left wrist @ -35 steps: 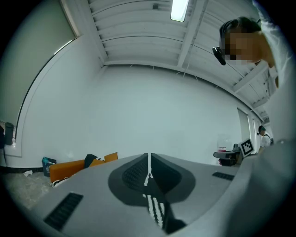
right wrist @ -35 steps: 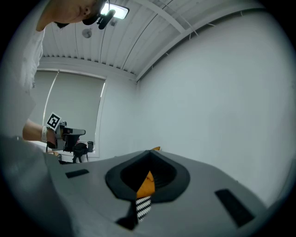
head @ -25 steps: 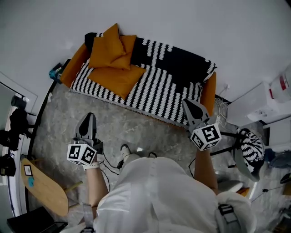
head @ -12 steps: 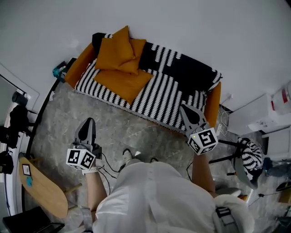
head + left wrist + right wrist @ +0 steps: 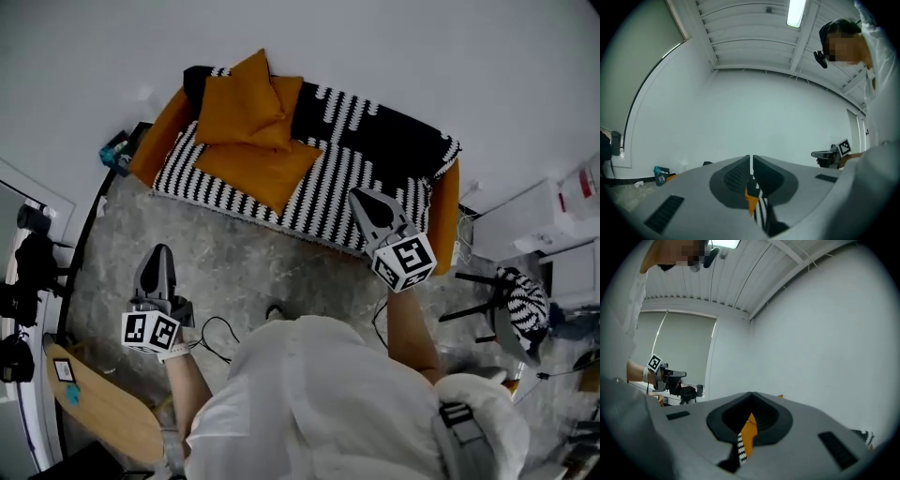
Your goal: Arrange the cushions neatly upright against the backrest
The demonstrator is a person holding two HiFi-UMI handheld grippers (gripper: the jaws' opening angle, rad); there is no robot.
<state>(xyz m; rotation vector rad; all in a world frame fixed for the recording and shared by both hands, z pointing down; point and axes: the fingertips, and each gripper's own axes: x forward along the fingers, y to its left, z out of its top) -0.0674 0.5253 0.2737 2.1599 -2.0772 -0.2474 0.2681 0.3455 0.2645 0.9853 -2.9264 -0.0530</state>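
Approach step, I judge: left tongs point(image 5: 157, 264) and right tongs point(image 5: 367, 202) are both closed and empty, short of the sofa point(image 5: 375, 141). Next they need to open and reach the orange cushions point(image 5: 246, 122) heaped at upper left.

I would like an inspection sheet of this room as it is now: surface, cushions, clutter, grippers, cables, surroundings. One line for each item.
Surface: sofa with a black-and-white striped cover.
Job's things: two orange cushions lean at the left end of the backrest; a third cushion lies flat on the seat.
Clutter: small teal object on the floor by the sofa's left end.
Grippers: left gripper and right gripper both shut, holding nothing.
Cables: black cable loops on the floor near the person.
Surroundings: grey stone floor; wooden board and camera stand at left; white cabinet and striped stool at right.
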